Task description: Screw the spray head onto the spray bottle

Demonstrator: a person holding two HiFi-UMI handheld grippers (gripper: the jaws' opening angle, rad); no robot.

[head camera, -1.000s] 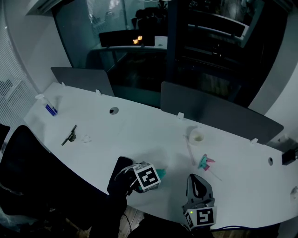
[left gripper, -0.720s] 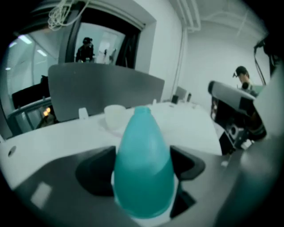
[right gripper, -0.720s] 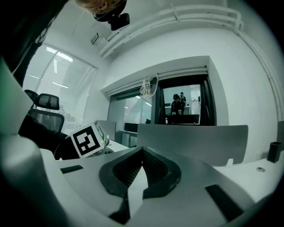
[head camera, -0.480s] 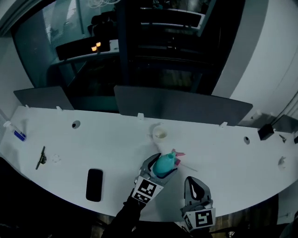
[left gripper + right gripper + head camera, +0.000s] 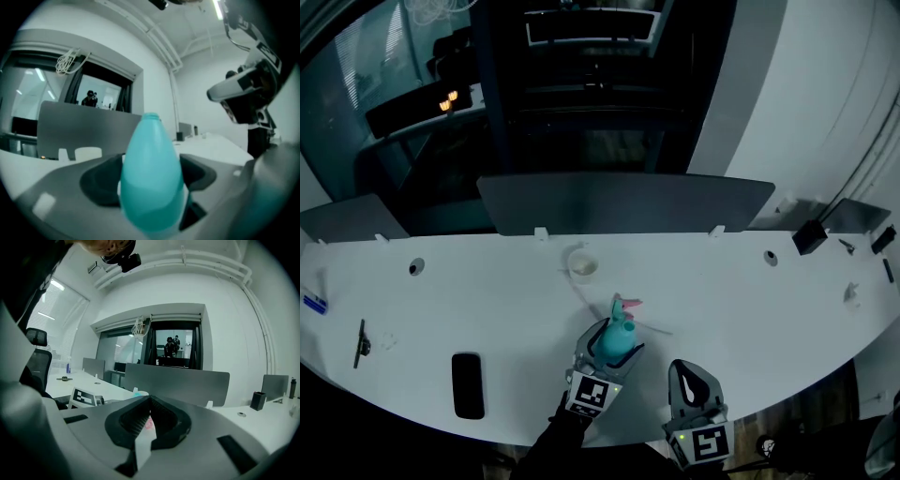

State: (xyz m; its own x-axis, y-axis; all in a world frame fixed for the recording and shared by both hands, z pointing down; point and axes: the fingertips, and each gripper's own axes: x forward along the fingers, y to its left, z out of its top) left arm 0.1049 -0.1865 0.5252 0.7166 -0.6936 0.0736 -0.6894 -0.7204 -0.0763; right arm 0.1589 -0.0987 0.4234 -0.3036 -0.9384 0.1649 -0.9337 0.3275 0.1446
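A teal spray bottle sits between the jaws of my left gripper near the table's front edge. In the left gripper view the bottle fills the gap, both pads press its sides, and its bare open neck points up. The pink and teal spray head lies on the white table just beyond the bottle, its thin tube trailing right. My right gripper rests to the right of the bottle, shut and empty. Through its closed jaws a bit of the pink spray head shows.
A small white cup-like roll stands behind the spray head. A black phone lies at the front left, with a black tool and a blue item further left. Grey divider panels line the table's far edge.
My left gripper has carried the teal bottle right, from beside the phone to just in front of the spray head. The head view has swung. The right gripper has stayed shut in place.
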